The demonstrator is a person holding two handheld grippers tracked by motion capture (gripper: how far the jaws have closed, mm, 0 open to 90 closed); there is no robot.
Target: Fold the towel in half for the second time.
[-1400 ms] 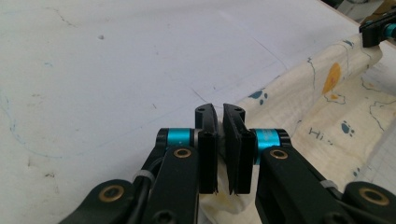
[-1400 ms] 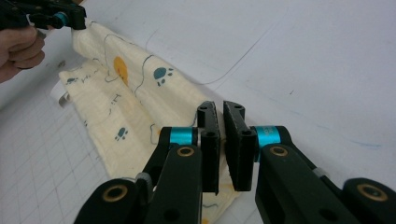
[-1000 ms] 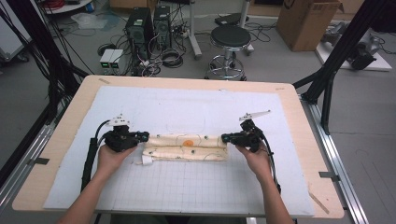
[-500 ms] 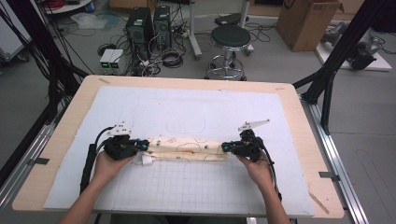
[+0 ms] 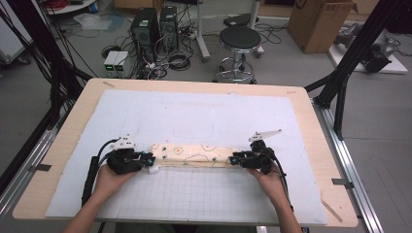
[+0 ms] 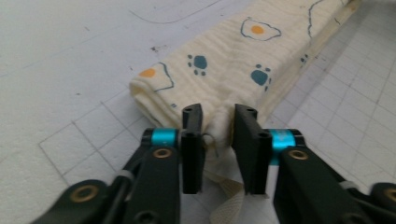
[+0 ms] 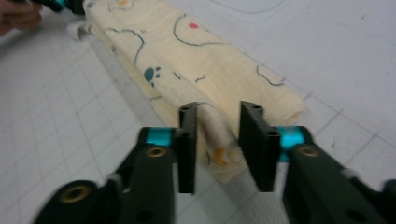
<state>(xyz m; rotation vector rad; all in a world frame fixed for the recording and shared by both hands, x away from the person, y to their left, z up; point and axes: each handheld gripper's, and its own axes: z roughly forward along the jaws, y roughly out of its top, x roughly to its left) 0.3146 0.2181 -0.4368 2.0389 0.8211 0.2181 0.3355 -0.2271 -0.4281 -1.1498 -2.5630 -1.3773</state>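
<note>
The folded cloth (image 5: 194, 155) lies lengthwise across the mat (image 5: 194, 116), which covers most of the table (image 5: 58, 145). The left gripper (image 5: 149, 161) sits at the cloth's left end and the right gripper (image 5: 235, 159) at its right end, each with a cloth end between its jaws. Beyond the table's far edge stands a stool (image 5: 239, 43), with computer towers (image 5: 155, 24) to its left and a box (image 5: 318, 22) to its right.

A pale wooden table (image 5: 63, 160) carries a white gridded foam mat (image 5: 194, 194) covering most of its top, and on that mat lies a cream folded cloth with paw prints (image 5: 194, 154)
</note>
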